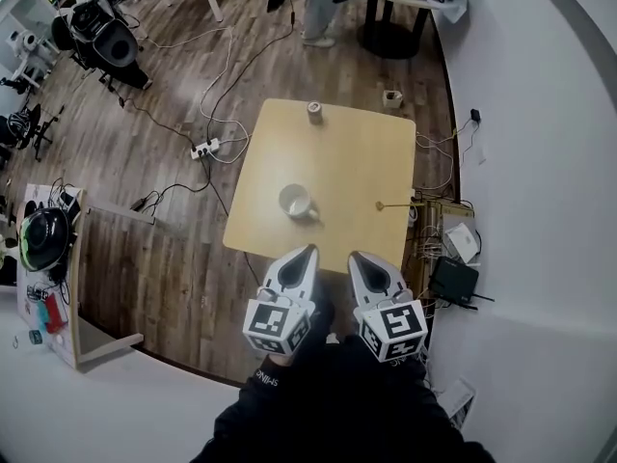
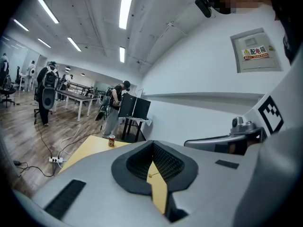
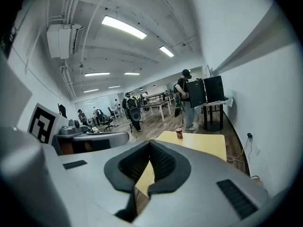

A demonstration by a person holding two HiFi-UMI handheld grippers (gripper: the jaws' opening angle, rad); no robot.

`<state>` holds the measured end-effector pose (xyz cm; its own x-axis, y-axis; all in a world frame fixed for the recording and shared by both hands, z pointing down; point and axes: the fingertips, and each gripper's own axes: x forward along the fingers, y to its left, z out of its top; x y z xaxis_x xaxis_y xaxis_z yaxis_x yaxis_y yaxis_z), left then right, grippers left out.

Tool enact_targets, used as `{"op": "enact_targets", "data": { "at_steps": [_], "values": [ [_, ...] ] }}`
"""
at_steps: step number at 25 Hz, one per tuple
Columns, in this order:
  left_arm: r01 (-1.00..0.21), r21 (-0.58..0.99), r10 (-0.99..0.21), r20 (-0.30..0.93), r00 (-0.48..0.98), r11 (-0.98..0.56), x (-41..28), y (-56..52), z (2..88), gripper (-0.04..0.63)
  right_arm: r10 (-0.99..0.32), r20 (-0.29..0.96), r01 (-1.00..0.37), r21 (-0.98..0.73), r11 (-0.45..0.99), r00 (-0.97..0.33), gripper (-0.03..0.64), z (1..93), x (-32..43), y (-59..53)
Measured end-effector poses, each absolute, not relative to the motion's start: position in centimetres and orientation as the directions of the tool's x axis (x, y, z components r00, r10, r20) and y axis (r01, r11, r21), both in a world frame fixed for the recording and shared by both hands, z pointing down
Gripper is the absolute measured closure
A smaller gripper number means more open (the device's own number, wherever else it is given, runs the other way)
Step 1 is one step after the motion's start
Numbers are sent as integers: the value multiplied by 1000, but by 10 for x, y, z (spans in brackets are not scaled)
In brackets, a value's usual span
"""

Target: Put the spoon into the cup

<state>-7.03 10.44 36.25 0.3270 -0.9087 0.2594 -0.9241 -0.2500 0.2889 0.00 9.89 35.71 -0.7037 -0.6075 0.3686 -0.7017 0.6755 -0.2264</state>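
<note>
Dark wood-plank floor point(image 1: 164, 268) spreads under a pale wooden counter point(image 1: 352, 157) standing close to a plain white wall point(image 1: 540, 162). Black cables point(image 1: 178, 187) and a white power strip point(image 1: 205, 148) trail over the floor. Long ceiling light strips point(image 3: 123, 27) glow overhead; white desks point(image 2: 78, 97) stand far back, and a grey panel box point(image 2: 255, 51) sits on the wall.

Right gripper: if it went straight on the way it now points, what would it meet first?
Probably the bare table. The right gripper sits at its near edge, shut and empty, aimed between the cup and the spoon. Neither seems in line, though depth is hard to judge.
</note>
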Motion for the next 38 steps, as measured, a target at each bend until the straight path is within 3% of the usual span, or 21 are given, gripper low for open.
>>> {"op": "enact_targets", "data": {
  "at_steps": [7,19,38],
  "values": [
    [-905,315,-877,295,380,-286,-93,63,381,563,-618,426,-740,-234,631,-661,596,379,-24,59],
    [-885,346,-833,347,430,-312,-85,34,414,563,-643,507,-806,-213,552,-574,595,416,-3,26],
    [-901,341,-769,486,414,-269,3,-52,524,563,-616,660,-881,-154,448,-429,595,530,140,-70]
  ]
}}
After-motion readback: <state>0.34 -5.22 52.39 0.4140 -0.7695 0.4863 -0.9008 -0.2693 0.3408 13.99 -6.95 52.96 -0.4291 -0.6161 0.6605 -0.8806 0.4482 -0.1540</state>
